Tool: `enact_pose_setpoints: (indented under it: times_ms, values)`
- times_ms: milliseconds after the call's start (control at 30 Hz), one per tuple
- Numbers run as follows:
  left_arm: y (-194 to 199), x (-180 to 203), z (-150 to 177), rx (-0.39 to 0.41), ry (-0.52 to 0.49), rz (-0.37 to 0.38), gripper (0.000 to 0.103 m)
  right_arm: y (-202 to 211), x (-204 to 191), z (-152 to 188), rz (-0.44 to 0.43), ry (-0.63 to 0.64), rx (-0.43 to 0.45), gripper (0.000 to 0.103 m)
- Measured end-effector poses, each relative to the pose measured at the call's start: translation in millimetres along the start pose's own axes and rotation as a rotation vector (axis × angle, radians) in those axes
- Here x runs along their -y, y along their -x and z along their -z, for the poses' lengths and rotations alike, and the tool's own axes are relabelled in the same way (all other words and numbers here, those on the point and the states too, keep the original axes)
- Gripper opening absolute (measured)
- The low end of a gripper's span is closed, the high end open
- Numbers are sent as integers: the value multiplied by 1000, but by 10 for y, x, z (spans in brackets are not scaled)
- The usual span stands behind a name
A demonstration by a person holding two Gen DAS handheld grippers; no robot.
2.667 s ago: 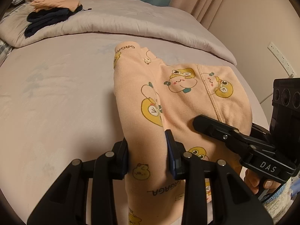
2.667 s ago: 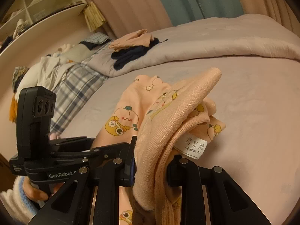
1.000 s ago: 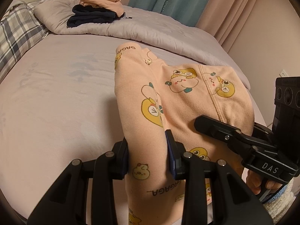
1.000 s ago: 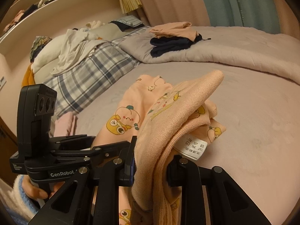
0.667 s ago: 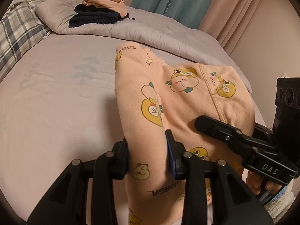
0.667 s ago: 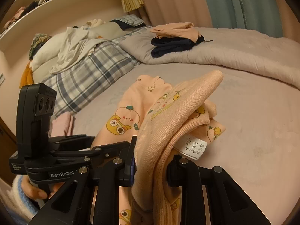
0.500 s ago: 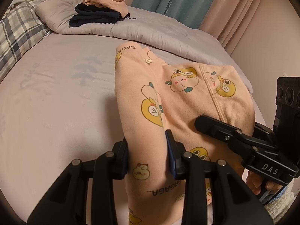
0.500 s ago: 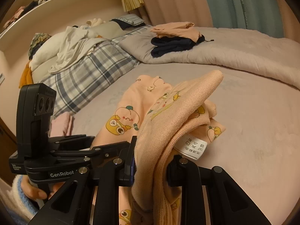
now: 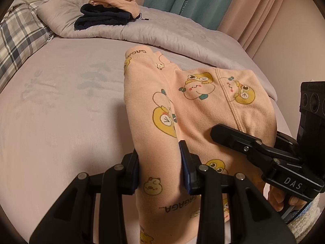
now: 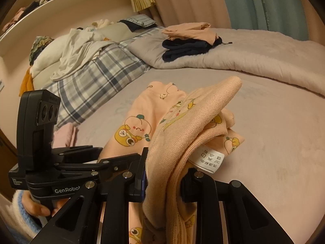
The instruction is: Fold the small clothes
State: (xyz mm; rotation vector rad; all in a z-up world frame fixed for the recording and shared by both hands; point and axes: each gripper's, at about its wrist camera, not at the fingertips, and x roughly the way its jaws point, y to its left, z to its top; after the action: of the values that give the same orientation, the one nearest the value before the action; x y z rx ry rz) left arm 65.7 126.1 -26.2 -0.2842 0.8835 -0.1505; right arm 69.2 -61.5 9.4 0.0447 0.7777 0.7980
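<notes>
Two grippers share one garment here: you have the peach printed pants [image 9: 203, 105] pinched on both sides and lifted above the bed sheet [image 9: 61, 105]. Your left gripper [image 9: 160, 168] has its jaws drawn narrow onto a thick fold of the cloth, a pad pressing on each side, and the fabric runs from there toward 12 o'clock, where the far end with the printed lettering reaches down toward the sheet; whether it touches I cannot tell. In that same view your right gripper [image 9: 215, 131] comes in from 3 o'clock and disappears under the cloth. Its own camera shows it [image 10: 164, 172] clamped just as narrowly on a bunched ribbed edge, with the white care label [image 10: 209, 160] hanging at about 2 o'clock of the jaws.

Holding the two points side by side, at about the same height, likely serves to keep the doubled layers aligned, so the garment can be laid down as one flat fold rather than a heap. The bare stretch of sheet ahead looks like the landing place.

At 11 o'clock in the left view, a small folded stack [image 9: 109, 10], peach over navy, sits on the grey quilt [image 9: 182, 32]. It suggests where finished pieces go. The plaid blanket [image 10: 91, 79] and loose white laundry [image 10: 75, 46] lie well apart, at 10 o'clock in the right view.
</notes>
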Motion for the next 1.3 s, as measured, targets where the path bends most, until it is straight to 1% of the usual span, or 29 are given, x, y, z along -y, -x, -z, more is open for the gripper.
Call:
enact_pose_setpoints:
  times_ms: [533, 1300]
  values:
    - [-184, -30, -120, -26, -18, -19, 34, -109, 63, -17, 0, -16, -8, 26]
    - [-329, -98, -169, -43, -19, -38, 34, -251, 97, -17, 7, -26, -20, 26]
